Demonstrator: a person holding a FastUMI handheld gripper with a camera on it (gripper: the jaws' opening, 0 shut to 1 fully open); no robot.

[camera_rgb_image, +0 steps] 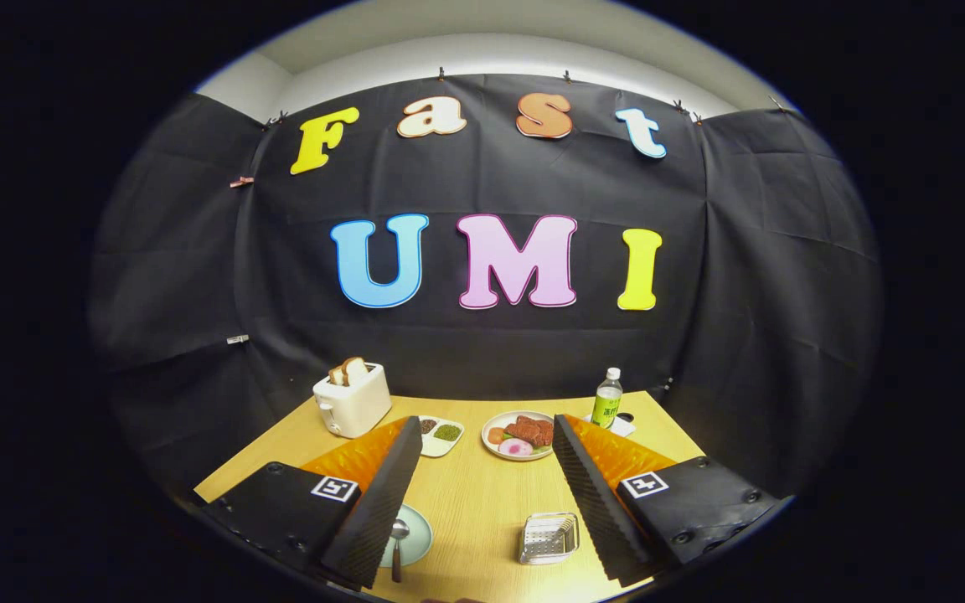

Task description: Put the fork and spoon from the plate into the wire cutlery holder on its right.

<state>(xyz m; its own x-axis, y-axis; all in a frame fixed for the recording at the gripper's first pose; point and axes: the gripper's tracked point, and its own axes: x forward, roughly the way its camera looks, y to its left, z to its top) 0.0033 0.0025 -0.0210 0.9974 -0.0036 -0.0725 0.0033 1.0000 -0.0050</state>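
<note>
Our gripper: fingers wide apart, holding nothing. Between them on the tabletop: spoon on plate, wire cutlery holder.

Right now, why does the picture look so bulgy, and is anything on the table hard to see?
Gripper view: a fisheye lens bends the table edges and wall. Light is even and soft, without glare. The hand-held gripper is open, its fingers blocking part of the plate; the spoon shows, the fork cannot be made out. The holder is small but sharp.
</note>
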